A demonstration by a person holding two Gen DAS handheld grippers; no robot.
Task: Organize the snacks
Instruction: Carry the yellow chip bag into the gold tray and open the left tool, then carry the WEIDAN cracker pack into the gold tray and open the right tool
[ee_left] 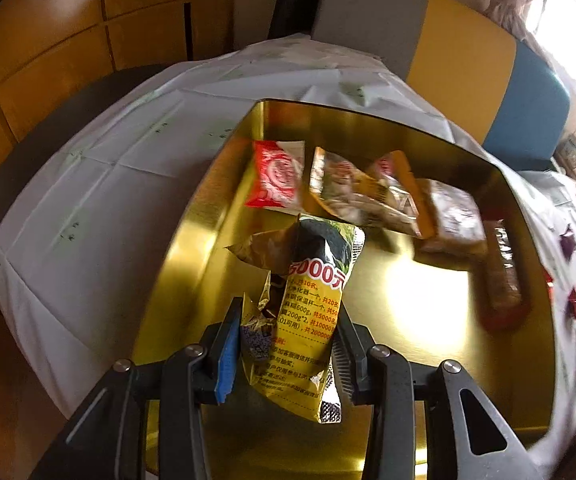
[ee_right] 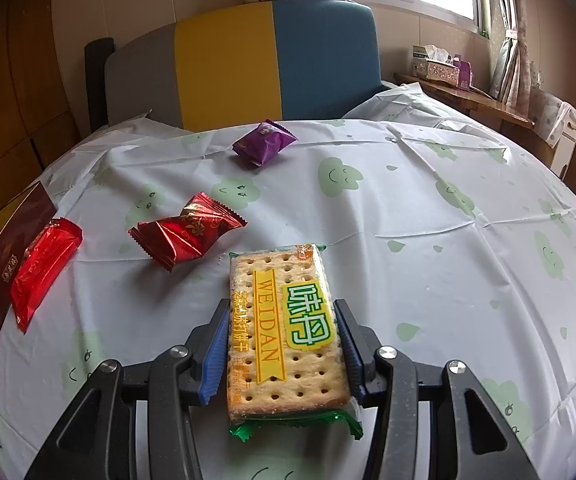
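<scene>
Gripped between the left gripper's [ee_left: 288, 344] narrow jaws, a yellow snack bag [ee_left: 312, 316] hangs over the gold box [ee_left: 191, 224]; it should go down on the bare floor short of the red packet [ee_left: 275, 174]. Across the table, the right gripper [ee_right: 283, 344] clamps a cracker pack [ee_right: 283, 332] lying on the tablecloth [ee_right: 428, 220]; lift it level, clear of the red sweets [ee_right: 187, 230].
</scene>
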